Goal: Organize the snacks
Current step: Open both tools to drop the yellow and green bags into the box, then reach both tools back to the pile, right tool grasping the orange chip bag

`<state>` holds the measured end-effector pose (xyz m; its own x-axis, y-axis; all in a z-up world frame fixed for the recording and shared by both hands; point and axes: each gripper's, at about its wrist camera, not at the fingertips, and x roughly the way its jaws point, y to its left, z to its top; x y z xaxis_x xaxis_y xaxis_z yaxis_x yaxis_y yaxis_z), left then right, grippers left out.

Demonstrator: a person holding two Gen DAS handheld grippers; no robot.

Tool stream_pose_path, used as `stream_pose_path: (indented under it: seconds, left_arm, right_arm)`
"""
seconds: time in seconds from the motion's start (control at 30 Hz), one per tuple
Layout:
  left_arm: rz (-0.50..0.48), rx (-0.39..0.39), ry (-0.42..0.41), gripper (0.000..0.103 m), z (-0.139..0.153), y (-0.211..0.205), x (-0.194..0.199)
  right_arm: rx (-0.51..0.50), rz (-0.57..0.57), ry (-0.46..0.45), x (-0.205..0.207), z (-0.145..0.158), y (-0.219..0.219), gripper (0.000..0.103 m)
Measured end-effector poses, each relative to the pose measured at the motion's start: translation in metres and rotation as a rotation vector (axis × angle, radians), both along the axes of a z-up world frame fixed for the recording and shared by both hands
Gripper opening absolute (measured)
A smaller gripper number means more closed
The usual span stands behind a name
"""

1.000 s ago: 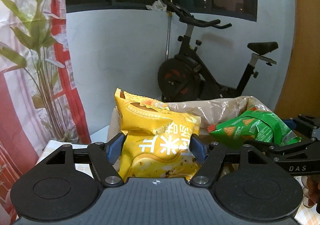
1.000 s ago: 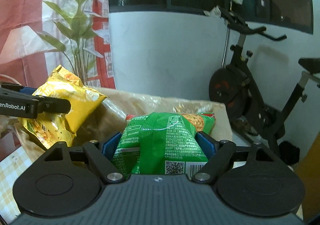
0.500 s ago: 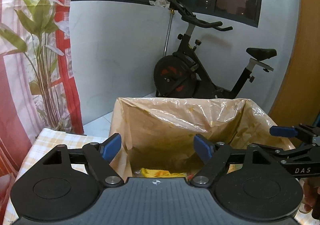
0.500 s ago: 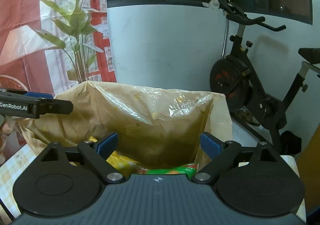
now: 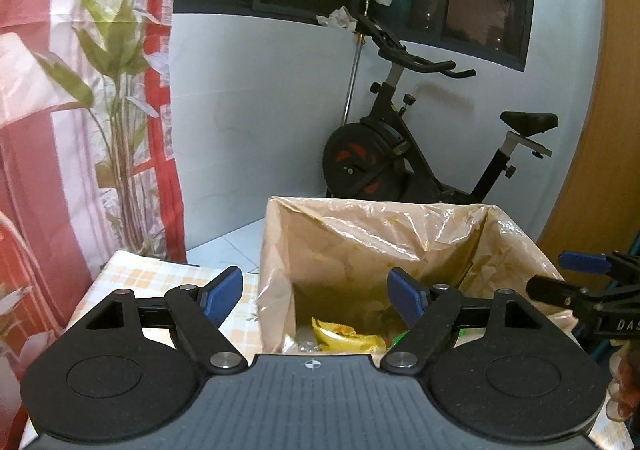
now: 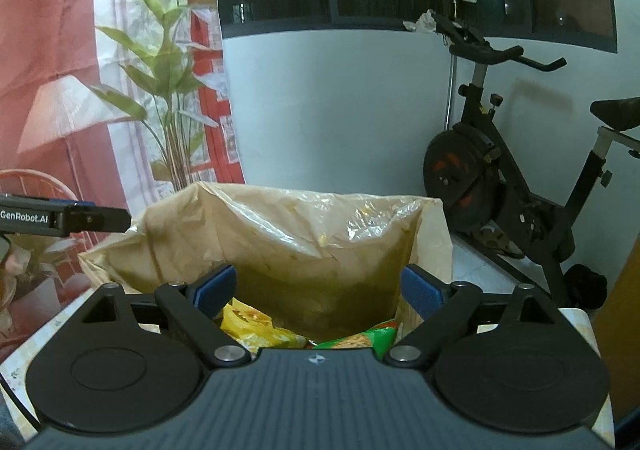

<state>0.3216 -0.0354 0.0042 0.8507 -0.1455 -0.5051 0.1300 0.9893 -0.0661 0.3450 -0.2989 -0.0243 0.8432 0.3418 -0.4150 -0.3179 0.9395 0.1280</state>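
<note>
A box lined with a tan plastic bag (image 5: 360, 242) stands on the table; it also shows in the right wrist view (image 6: 280, 234). A yellow snack packet (image 5: 344, 336) lies at its bottom, seen too in the right wrist view (image 6: 248, 324). A green snack packet (image 6: 368, 338) lies beside it; only a green sliver (image 5: 398, 339) shows in the left wrist view. My left gripper (image 5: 316, 296) is open and empty above the box's near left side. My right gripper (image 6: 320, 290) is open and empty above the box's near side.
The table has a checked yellow cloth (image 5: 152, 274). An exercise bike (image 5: 420, 154) stands on the floor behind the box by a white wall. A red and white curtain with a leafy plant (image 5: 120, 90) is at the left. A wooden panel (image 5: 608, 170) is at the right.
One second ago each gripper was shut on a packet, yellow in the left, green in the right. Both opened and the packets dropped into the box. The grippers have since drawn back slightly.
</note>
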Motion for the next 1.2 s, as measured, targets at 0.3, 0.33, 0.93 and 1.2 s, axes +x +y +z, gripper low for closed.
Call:
stream_pose_path:
  seconds: [0.3,0.33,0.93,1.2]
  left_arm:
    - [0.038,-0.018,-0.041,0.081,0.013,0.020,-0.045]
    - [0.045,-0.019,-0.044,0.081,0.013,0.023,-0.051]
    - [0.182,-0.098,0.047,0.081,-0.064,0.063,-0.116]
    - [0.186,-0.119,0.120,0.081,-0.103,0.057,-0.125]
  right_arm:
    - [0.067,0.022,-0.055,-0.035,0.011,-0.003,0.092]
    - [0.078,0.033,-0.059,-0.040,0.011,-0.003,0.092]
    - [0.054,0.074,0.004,-0.120,-0.054,0.006,0.092]
    - [-0.015,0.080,0.135,-0.145,-0.098,0.004,0.092]
